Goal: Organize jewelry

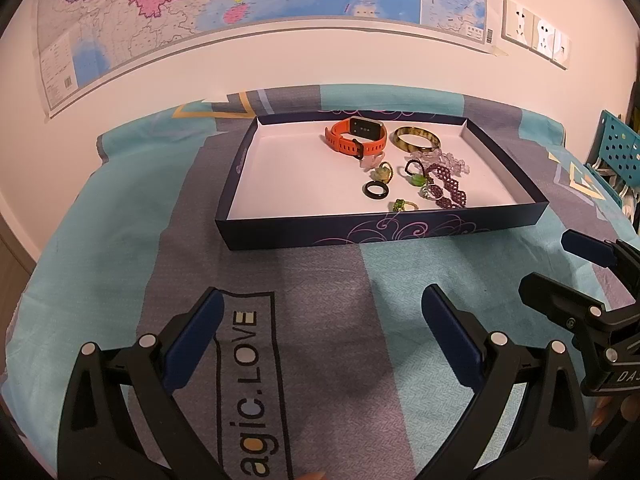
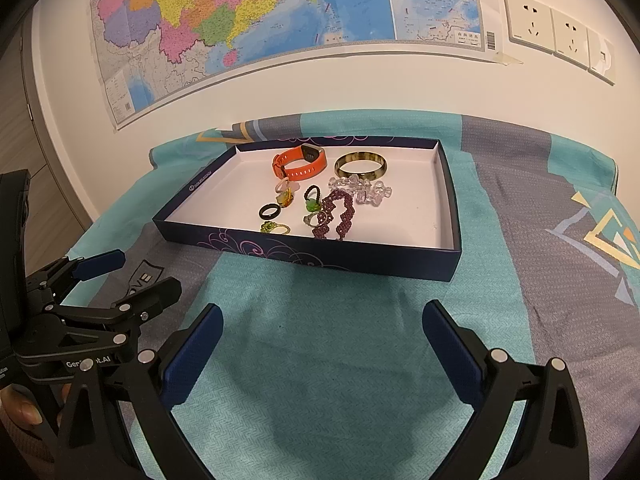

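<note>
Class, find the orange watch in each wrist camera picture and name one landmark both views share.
Left wrist view: orange watch lies at the tray's far side, just right of centre.
Right wrist view: orange watch lies at the tray's far side, left of centre.
Shared landmark: the yellow-brown bangle just right of it.

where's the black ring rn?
The black ring lies flat on the white floor of the dark blue tray, near its front wall, just in front of the yellow-green charm and behind the small green ring.
</note>
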`<state>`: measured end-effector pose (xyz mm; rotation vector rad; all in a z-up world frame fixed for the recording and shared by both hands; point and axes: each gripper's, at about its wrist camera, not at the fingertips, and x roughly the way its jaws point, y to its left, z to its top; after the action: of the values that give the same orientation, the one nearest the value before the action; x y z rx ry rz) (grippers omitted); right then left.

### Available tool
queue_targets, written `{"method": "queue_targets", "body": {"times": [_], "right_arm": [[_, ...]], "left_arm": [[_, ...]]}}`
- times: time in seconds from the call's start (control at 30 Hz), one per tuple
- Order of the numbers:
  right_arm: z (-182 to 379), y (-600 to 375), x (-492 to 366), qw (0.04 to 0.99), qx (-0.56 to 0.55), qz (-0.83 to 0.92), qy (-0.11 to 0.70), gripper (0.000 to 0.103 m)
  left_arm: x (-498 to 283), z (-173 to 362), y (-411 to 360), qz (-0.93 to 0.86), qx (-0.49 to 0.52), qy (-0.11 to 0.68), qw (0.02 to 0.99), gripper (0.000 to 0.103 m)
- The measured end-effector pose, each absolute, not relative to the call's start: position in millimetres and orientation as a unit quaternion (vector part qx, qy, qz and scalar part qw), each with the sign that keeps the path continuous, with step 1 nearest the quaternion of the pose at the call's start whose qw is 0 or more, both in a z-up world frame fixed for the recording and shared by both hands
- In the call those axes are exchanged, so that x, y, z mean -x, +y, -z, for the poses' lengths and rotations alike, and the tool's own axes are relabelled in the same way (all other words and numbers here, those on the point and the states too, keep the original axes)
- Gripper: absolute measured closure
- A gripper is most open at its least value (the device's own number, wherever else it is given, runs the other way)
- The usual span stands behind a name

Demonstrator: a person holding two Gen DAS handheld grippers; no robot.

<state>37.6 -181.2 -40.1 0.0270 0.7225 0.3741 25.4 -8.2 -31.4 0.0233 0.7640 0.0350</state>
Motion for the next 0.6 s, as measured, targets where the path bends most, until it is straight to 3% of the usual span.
{"method": "queue_targets", "body": {"times": [0.6], "right_arm": [[41.2,-187.7,-41.1,0.917,-0.004,-0.180,0.357,0.007]], "left_arm": [[-29.4,32.4,-7.6,0.000,-0.001,0.380,0.925,0.006]]}}
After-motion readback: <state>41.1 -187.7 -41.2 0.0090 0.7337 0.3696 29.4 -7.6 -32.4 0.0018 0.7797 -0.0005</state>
